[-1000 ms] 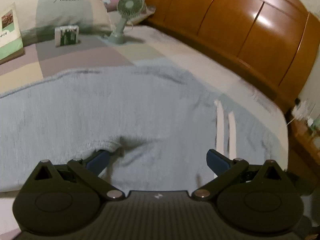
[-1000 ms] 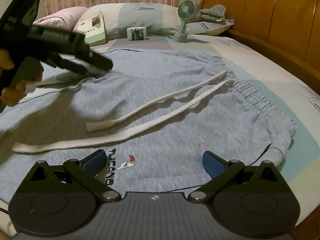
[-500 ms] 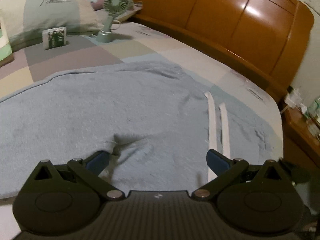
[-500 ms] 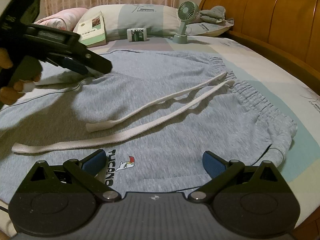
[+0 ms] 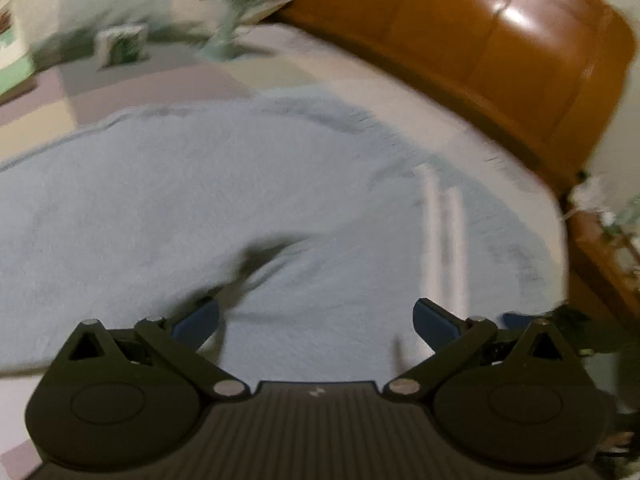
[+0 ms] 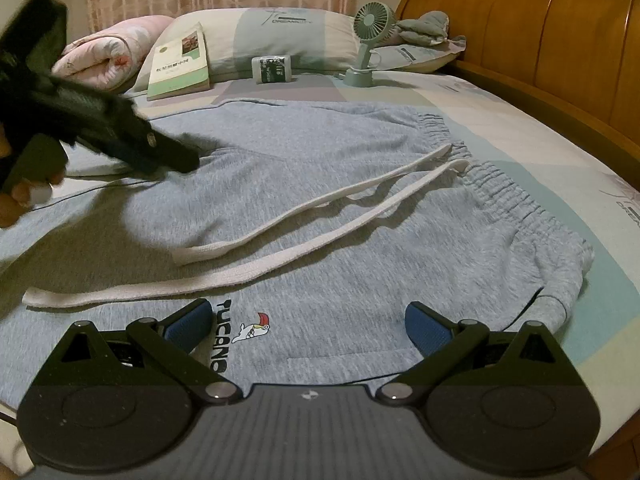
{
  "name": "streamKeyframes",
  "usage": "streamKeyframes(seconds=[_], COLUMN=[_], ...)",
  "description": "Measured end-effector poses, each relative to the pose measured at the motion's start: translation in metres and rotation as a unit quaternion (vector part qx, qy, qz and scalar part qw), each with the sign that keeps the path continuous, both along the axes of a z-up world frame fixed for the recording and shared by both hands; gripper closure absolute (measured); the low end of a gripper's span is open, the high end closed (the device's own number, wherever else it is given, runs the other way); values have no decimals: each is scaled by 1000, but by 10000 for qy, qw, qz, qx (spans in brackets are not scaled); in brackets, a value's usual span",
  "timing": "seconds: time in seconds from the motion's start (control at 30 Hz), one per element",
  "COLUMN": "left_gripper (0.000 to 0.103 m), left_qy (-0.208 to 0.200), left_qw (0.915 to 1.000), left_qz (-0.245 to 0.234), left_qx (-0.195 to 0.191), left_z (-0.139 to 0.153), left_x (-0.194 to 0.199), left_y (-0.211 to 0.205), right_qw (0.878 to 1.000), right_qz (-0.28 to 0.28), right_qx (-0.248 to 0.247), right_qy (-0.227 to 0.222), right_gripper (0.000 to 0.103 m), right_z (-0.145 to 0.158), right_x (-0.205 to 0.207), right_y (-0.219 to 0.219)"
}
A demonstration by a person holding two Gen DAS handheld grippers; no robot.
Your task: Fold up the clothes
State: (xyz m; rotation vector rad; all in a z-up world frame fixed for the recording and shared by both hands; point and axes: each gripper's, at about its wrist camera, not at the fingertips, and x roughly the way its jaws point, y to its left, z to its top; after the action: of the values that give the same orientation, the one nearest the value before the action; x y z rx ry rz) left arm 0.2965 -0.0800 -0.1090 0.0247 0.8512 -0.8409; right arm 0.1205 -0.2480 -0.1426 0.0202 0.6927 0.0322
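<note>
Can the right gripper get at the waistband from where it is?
Probably yes. The right gripper is open above the shorts, and nothing lies between it and the waistband. The left gripper is off at the far side.

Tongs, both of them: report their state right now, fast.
Left tongs: open, holding nothing, over the grey shorts.
Right tongs: open, holding nothing, over the shorts near the printed logo.

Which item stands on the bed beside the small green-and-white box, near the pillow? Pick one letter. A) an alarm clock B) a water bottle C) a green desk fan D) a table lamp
C: a green desk fan stands upright right of the box, before the pillow.
</note>
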Motion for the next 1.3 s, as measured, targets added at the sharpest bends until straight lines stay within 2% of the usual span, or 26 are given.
streamKeyframes(seconds=[0.1, 0.2, 0.27, 0.33, 0.4, 0.5, 0.57, 0.63, 0.77, 0.93, 1.03, 1.13, 1.17, 1.3], left_gripper=[1, 1, 1, 1, 1, 1, 1, 1, 1, 1, 1, 1, 1, 1], left_qy=[58, 158, 146, 83, 239, 238, 140, 114, 214, 129, -221, -644, -657, -187], left_qw=[9992, 9988, 9996, 9999, 9997, 9986, 9973, 9969, 9987, 9985, 9983, 9969, 9970, 9984], left_qz=[-379, -468, -224, 36, 60, -434, -700, -766, -360, -291, -412, -262, -164, 171], left_qx=[-116, -8, 92, 124, 47, -186, -179, -102, 278, 437, 355, 360, 365, 510], left_z=[-1, -18, -28, -26, -18, -4, -1, -5, -25, -9, 7, 18, 18, -1], left_x=[-1, 5, 13, 15, 14, -1, -9, -10, 5, -7, -17, -15, -11, 10], left_y=[-18, -38, -46, -48, -48, -47, -52, -59, -71, -71, -59, -48, -45, -38], right_qw=[10000, 9998, 9996, 9992, 9990, 9990, 9990, 9990, 9990, 9991, 9992, 9993, 9993, 9994], right_qz=[11, 28, 45, 54, 70, 92, 100, 98, 82, 58, 53, 45, 40, 24], right_qx=[-4, -5, 1, 3, -26, -54, -55, -49, -51, -75, -64, -70, -71, -68], right_qy=[76, 181, 291, 389, 430, 443, 438, 440, 434, 404, 393, 364, 355, 347], right_gripper=[0, 0, 0, 0, 0, 0, 0, 0, 0, 0, 0, 0, 0, 0], right_z=[2, 5, 7, 9, 10, 10, 9, 9, 8, 7, 6, 5, 5, 5], right_x=[1, 2, 4, 5, 4, 3, 4, 5, 6, 5, 5, 5, 4, 4], right_y=[0, -1, -2, -4, -4, -4, -4, -5, -5, -4, -4, -4, -4, -3])
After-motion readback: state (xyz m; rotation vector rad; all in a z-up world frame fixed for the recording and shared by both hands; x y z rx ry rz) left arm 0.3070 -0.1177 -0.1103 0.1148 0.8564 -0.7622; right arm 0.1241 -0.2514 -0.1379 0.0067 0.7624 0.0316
